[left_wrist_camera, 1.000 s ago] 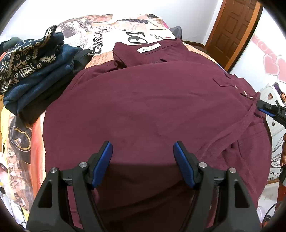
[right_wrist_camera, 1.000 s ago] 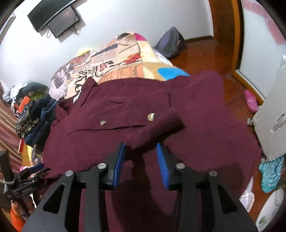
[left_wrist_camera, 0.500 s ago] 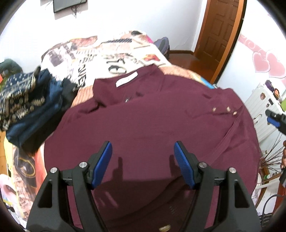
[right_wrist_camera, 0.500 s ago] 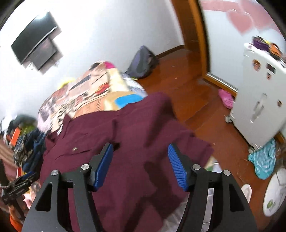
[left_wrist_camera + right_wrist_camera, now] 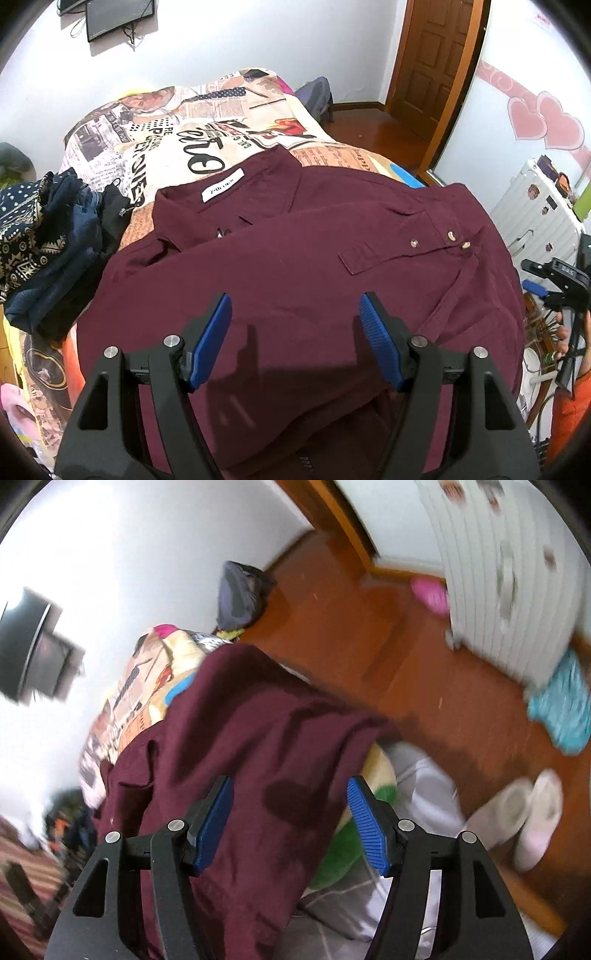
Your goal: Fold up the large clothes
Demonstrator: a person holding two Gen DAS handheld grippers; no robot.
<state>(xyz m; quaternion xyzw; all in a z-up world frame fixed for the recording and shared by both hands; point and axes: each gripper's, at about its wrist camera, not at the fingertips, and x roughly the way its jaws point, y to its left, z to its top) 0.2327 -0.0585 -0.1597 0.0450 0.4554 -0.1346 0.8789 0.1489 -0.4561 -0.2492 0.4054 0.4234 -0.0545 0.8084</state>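
A large maroon shirt point(image 5: 280, 266) lies spread on the bed, collar and white label at the far side, one buttoned cuff folded across its right part. My left gripper point(image 5: 295, 332) is open and empty above the shirt's near part. My right gripper point(image 5: 291, 819) is open and empty over the shirt's right edge point(image 5: 258, 738), which hangs off the bed side. The right gripper also shows at the right edge of the left wrist view point(image 5: 535, 284).
A pile of dark patterned clothes point(image 5: 48, 243) sits at the bed's left. The printed bedcover point(image 5: 207, 118) shows beyond the shirt. A white suitcase point(image 5: 535, 218), slippers point(image 5: 524, 812) and a backpack point(image 5: 240, 590) stand on the wooden floor right of the bed.
Both grippers have lifted away from the shirt. The right gripper opened wider, let the sleeve drop and swung right toward the bed's edge and the floor.
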